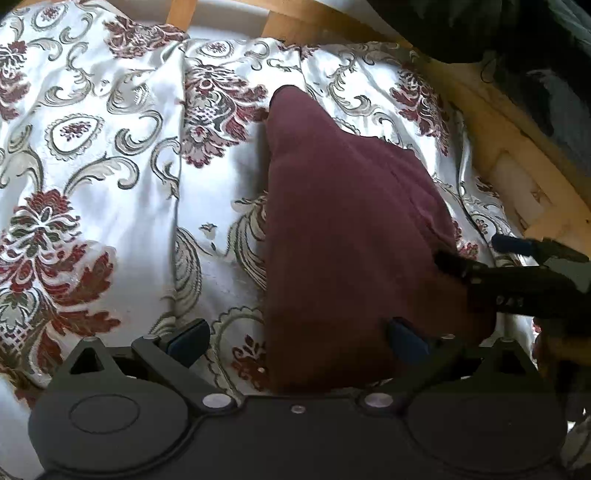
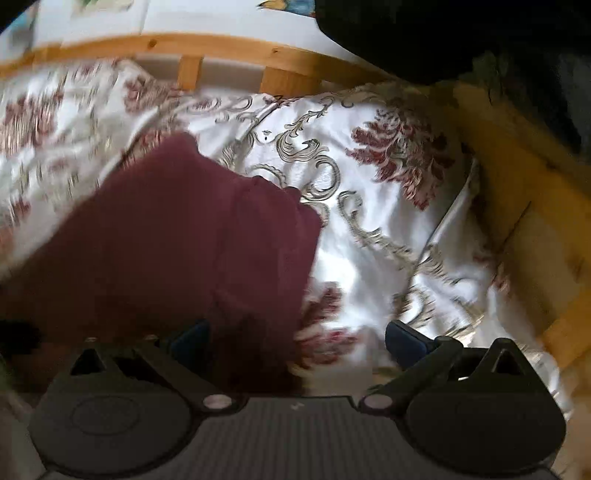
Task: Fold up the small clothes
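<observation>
On the bed cover [image 1: 110, 155] with its flower pattern the dark red garment [image 1: 351, 229] lies folded and free, both the left claw [image 1: 295, 343] and right claw [image 2: 295, 343] wide apart, so next, I think, grip one edge evenly before folding again.

- Setting: a bedroom in a home is indicated.
- Bedspread [image 1: 122, 177]: a glossy white cover, woven with dark red flowers and grey-green scrolls, is spread in loose folds over a soft surface and fills most of both views.
- Wooden bed frame [image 2: 207, 46]: a pale pine rail with short upright slats is seen along the far edge of the cover; a further section of the same wood [image 1: 517, 155] runs down the right side.
- Garment: a small maroon cloth item [image 1: 343, 236] is laid on the cover.
- Background: a colourful printed panel [image 2: 92, 14] is partly visible beyond the rail; details cannot be made out.
</observation>
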`<state>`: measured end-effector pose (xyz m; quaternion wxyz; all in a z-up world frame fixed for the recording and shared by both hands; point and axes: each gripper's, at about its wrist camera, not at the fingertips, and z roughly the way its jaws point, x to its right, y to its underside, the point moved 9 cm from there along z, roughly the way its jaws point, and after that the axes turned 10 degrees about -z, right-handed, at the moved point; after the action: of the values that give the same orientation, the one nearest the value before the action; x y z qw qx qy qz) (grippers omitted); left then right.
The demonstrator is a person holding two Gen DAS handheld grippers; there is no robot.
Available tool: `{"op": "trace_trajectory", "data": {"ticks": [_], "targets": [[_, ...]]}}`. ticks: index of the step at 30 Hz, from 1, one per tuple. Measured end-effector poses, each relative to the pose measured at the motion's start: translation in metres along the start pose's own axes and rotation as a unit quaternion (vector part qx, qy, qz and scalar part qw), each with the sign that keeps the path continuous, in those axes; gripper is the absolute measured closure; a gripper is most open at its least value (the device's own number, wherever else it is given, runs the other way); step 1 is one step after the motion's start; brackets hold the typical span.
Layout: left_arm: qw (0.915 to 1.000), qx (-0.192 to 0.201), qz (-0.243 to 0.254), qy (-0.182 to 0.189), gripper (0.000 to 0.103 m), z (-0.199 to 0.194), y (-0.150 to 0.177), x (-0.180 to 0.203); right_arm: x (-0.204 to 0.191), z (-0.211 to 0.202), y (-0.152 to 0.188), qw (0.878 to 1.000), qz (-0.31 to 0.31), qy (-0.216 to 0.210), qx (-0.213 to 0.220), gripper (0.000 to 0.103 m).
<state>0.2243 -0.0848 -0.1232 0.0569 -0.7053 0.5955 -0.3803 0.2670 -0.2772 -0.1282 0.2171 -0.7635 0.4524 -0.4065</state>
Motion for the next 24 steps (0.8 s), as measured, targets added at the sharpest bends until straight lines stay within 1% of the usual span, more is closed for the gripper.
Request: {"op": "trace_trajectory", "data": {"ticks": [2,7,12,16,24], "targets": [[1.0,-0.004,0.005,0.005,0.001,0.0,0.002,0.001,0.008,-0.002,0.002,1.0,-0.004,0.019,-0.007,0.001],[0.9998,-0.004,0.016,0.005,0.001,-0.001,0.003,0.005,0.013,-0.001,0.007,0.999,0.001,0.031,-0.014,0.001],[0.9998,-0.019,-0.001,-0.001,0.001,0.005,0.007,-0.001,0.008,0.005,0.01,1.0,0.002,0.021,-0.015,0.0],[0.9998,-0.017,0.005,-0.008,0.001,0.006,0.008,0.0,0.007,0.005,0.011,1.0,0.001,0.019,-0.012,0.0],[0.9998,-0.017,0.005,-0.008,0.001,0.006,0.007,-0.001,0.007,0.006,0.012,1.0,0.006,0.016,-0.011,0.0]]}}
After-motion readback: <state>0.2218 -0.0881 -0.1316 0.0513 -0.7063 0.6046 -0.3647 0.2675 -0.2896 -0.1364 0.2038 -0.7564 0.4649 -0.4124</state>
